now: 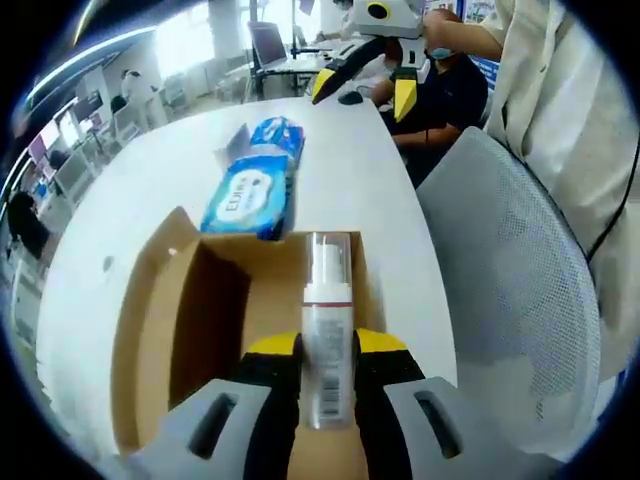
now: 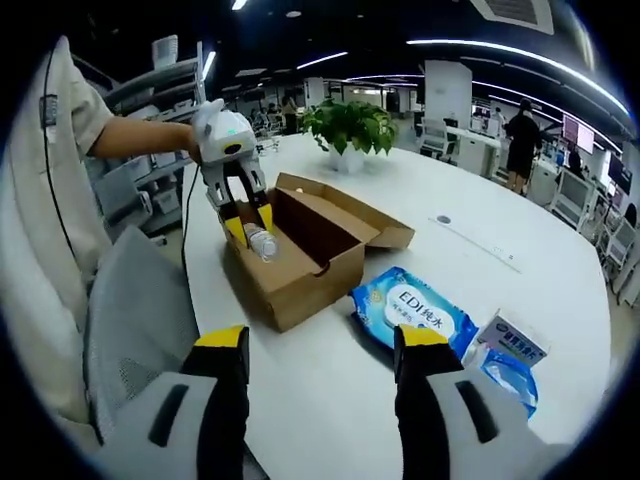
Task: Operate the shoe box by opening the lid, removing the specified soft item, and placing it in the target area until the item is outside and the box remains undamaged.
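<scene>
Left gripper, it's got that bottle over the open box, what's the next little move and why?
Probably lift the bottle straight up and clear of the shoe box walls. The left gripper has its jaws closed on the bottle, the lid is already open, and the bottle sits low between the cardboard sides. The wipes pack lies on the table just beyond, so carry it out afterwards.

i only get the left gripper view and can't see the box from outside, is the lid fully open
Observer: yes, the lid lies folded back on the table on the far side of the shoe box.
Operator: anything beyond it
Observer: a potted plant stands on the table past the box.
Operator: is my other hand free
Observer: the right gripper is open and empty, facing the box's long side.
</scene>
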Demonstrator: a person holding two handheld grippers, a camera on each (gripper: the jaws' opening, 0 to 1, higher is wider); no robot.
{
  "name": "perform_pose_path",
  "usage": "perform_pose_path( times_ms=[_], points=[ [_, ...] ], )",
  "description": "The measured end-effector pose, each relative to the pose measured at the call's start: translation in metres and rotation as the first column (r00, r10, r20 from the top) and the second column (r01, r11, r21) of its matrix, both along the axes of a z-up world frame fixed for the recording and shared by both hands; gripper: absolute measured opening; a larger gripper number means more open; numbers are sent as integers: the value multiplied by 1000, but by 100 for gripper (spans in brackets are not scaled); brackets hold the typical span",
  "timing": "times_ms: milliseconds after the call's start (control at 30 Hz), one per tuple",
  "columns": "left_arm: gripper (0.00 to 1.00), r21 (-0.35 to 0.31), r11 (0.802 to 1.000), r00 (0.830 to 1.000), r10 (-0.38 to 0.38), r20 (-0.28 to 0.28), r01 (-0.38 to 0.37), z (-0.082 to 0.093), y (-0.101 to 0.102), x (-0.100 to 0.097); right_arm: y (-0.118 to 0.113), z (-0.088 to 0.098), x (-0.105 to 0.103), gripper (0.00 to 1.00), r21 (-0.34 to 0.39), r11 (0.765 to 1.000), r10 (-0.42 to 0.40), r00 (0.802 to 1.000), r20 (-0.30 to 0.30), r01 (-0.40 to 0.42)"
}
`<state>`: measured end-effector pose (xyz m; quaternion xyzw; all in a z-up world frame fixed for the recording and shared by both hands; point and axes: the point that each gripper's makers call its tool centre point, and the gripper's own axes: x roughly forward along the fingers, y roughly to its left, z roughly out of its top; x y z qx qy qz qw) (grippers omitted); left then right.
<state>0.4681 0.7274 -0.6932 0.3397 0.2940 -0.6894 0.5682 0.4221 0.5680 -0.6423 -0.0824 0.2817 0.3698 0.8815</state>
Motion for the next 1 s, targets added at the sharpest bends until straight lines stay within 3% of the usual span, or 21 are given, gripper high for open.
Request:
perform_pose_path(
  times_ms=[1000],
  points=[
    [17, -119, 984, 990, -139, -33, 134, 27, -52, -39, 62, 6, -7, 34, 20, 982, 186, 982, 21, -187]
  ],
)
